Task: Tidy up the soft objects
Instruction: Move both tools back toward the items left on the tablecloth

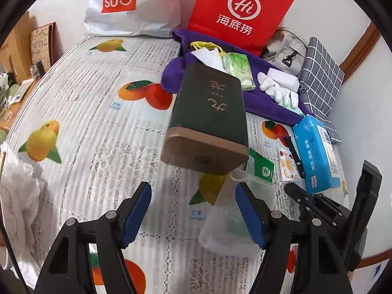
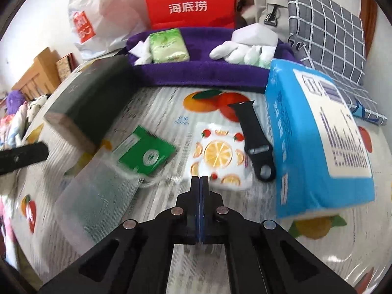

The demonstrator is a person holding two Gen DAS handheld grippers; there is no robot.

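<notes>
Left view: my left tongs [image 1: 193,214] stand wide with nothing between the blue pads [image 1: 137,214], held low over the fruit-print bench [image 1: 80,112]. Just ahead the dark box [image 1: 208,112] looks tipped, its tan base [image 1: 204,154] toward me; what holds it up I cannot tell. A clear mesh pouch [image 1: 227,225] lies by my right pad, I judge the nearest soft thing to take. At the back a purple towel [image 1: 264,103] serves as the gathering spot: on it a green tissue pack [image 1: 241,72], white cloth [image 1: 210,57] and white gloves [image 1: 279,87]. The blue tissue pack [image 1: 316,152] is off the towel, near my right tongs' frame.

Right view: my right tongs [image 2: 199,183] are closed, pads together, holding nothing, tips at the edge of the lemon-print packet [image 2: 220,154]. Around it lie a green sachet [image 2: 147,152] and a black strap [image 2: 254,137]; the blue pack [image 2: 318,134] lies just beside the strap, near the towel [image 2: 196,73], probably not yet sorted
</notes>
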